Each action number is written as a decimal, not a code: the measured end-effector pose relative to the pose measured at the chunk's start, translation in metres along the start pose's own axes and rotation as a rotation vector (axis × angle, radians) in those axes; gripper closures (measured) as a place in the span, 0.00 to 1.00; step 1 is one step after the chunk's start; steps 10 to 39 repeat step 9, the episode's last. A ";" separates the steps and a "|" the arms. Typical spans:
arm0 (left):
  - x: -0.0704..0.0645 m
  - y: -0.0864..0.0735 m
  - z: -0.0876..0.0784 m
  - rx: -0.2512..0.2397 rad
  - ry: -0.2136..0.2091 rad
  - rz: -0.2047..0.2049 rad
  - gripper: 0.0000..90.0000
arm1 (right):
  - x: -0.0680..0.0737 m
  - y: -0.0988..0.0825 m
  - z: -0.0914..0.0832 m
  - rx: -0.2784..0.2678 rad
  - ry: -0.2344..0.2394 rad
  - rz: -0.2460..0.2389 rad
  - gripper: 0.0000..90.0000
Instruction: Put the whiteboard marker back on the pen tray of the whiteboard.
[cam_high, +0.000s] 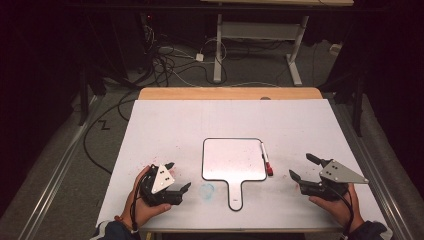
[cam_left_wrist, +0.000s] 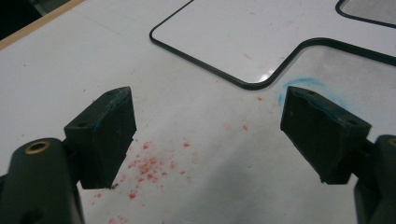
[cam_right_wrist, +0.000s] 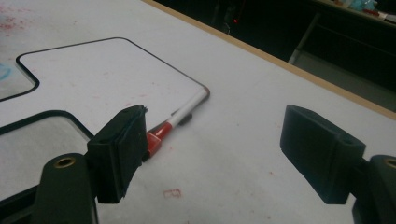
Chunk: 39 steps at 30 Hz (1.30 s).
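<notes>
We hold both grippers, left (cam_high: 176, 176) and right (cam_high: 303, 166), jaws apart and empty, near the table's (cam_high: 165, 125) front edge. Between them lies a whiteboard (cam_high: 234, 159), marker (cam_high: 266, 159) touching its right edge. Likely next: grasp the marker.

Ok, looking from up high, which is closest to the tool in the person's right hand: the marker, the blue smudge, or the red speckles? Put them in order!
From the right tool:
1. Marker, just to its left, along the whiteboard's right edge.
2. Blue smudge, further left, beyond the whiteboard's handle.
3. Red speckles, farthest, beside the left tool.
</notes>
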<state>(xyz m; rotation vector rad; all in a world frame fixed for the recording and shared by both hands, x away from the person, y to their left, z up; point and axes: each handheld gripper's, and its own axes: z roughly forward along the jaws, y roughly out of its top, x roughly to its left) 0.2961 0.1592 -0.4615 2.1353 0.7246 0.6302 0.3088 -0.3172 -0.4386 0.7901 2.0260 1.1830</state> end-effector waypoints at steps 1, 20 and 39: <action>0.000 0.000 0.000 -0.001 -0.001 0.000 0.19 | 0.000 0.000 0.000 0.006 0.002 0.006 0.26; 0.002 0.001 0.003 -0.002 0.008 0.007 0.19 | 0.004 0.003 0.002 0.002 -0.012 -0.021 0.25; 0.002 0.001 0.003 -0.002 0.008 0.007 0.19 | 0.004 0.003 0.002 0.002 -0.012 -0.021 0.25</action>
